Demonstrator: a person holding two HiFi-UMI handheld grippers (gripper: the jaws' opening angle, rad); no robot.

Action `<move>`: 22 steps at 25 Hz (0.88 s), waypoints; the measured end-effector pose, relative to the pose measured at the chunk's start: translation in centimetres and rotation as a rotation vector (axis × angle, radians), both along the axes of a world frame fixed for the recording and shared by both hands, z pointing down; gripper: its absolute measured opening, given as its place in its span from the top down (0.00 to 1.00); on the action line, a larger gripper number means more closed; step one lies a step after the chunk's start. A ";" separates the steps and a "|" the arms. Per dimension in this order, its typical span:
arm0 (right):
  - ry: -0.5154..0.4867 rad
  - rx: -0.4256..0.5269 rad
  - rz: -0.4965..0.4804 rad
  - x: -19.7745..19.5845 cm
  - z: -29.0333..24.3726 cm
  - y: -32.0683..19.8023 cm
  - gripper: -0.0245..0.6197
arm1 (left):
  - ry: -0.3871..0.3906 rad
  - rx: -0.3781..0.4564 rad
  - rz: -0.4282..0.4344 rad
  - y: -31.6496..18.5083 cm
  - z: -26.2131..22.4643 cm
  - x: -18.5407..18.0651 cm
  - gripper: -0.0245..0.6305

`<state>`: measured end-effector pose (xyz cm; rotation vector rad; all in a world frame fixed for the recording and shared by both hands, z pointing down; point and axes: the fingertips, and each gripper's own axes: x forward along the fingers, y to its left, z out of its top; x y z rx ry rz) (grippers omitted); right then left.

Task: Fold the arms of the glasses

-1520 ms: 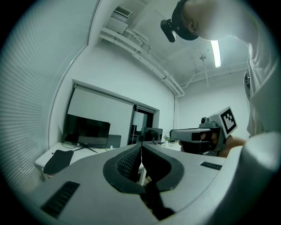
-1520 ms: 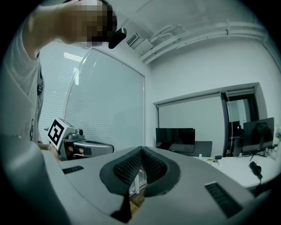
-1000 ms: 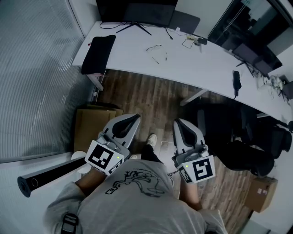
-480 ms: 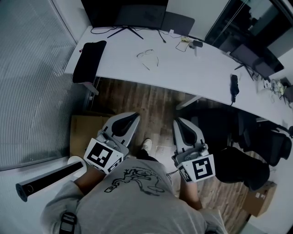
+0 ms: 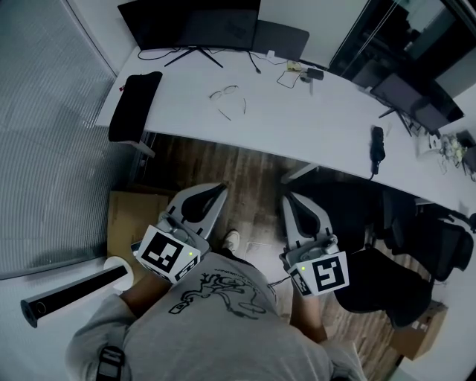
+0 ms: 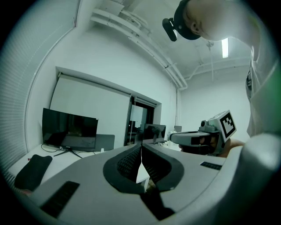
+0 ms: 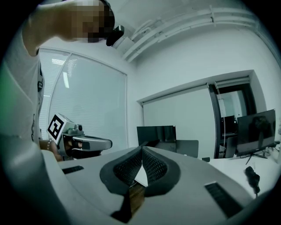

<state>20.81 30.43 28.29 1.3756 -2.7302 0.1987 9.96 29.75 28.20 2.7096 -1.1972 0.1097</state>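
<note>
closed and empty, the left hand-held gripper (image 5: 213,193) and right hand-held gripper (image 5: 291,201) have neared the white desk (image 5: 312,123), its thin wire-framed glasses (image 5: 225,95), seemingly unfolded, well apart yet.

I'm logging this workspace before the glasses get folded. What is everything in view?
desk: one, white, across the upper head view
glasses: one pair, thin dark frame, arms look unfolded, on the desk's left part
left monitor: one, black, behind the glasses
right monitor: one, black, desk's right end
pad: one, black, desk's left end
handheld device: one, black, desk's right part
cardboard boxes: two, brown, floor at both sides
office chair: one clear, black, floor at right
tube: one, black, lower left
left gripper: one, grey, shut, empty, short of the desk
right gripper: one, grey, shut, empty, beside it
</note>
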 end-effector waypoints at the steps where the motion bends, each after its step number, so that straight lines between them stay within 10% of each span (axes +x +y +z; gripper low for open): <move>1: 0.001 -0.004 0.000 0.3 0.3 -0.3 0.95 | -0.001 -0.005 -0.001 -0.2 0.2 0.3 0.93; 22: 0.026 -0.004 -0.035 -1.8 1.3 -9.2 0.95 | 0.007 -0.014 -0.038 -9.7 2.0 -1.5 0.93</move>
